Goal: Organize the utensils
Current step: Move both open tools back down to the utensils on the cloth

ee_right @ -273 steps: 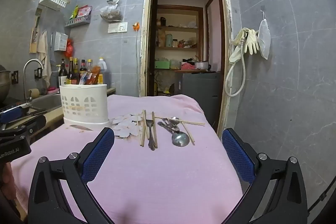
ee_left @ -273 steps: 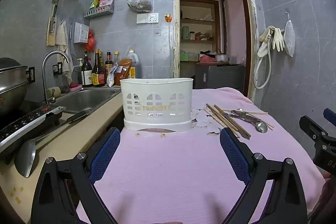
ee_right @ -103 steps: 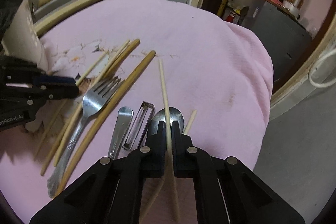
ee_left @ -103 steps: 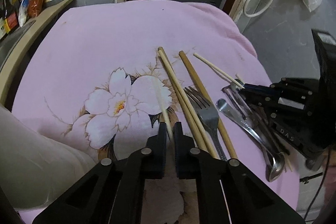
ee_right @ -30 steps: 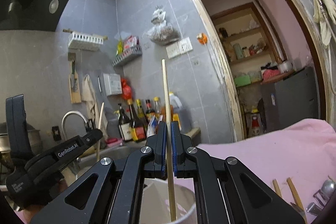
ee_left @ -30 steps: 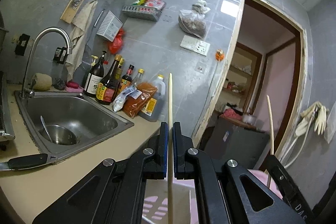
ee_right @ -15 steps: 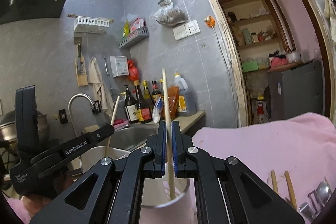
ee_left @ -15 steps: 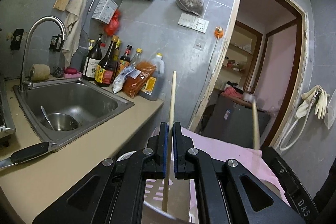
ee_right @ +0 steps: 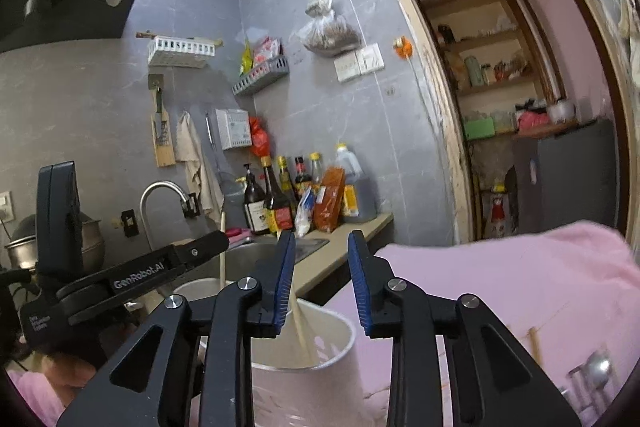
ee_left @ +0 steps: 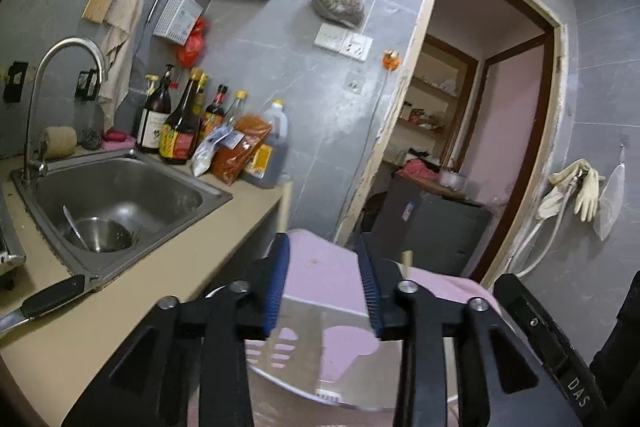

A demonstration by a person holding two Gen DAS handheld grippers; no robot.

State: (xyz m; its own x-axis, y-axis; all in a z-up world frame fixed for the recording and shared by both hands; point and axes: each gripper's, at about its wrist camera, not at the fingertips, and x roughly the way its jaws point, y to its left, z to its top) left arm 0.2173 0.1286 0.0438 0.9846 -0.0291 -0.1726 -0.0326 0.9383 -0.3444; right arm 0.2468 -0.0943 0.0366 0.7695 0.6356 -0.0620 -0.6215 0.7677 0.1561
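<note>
Caught at the drop-off step of the sorting: one chopstick per tool, both being let go over the white holder (ee_right: 344,327) at the bottom centre of the right wrist view.

Found the right tool (ee_right: 320,239) with jaws opening, a modest gap between the blue pads and nothing pressed. Saw its chopstick (ee_right: 298,319) leaning free inside the holder, lower end down in the cup, upper part passing behind the picture-left finger.

Found the left tool (ee_left: 322,247) opening likewise, at a narrow-to-middling spread, with no stick between the pads. Saw the second chopstick (ee_left: 283,211) as a pale blur just above the picture-left finger, and standing upright in the holder at centre left of the right wrist view.

Against the frames half a second before: jaws then pinched tight on both sticks, now parted. Sticks then stood high above the fingers, now sit lower in the cup.

Judged the next move to call for lifting both tools clear of the rim without knocking the leaning sticks (the holder looked light and easy to tip), then swinging back to the pink-covered desk (ee_right: 480,287), where more sticks and a spoon (ee_right: 596,363) lay at the lower right.
</note>
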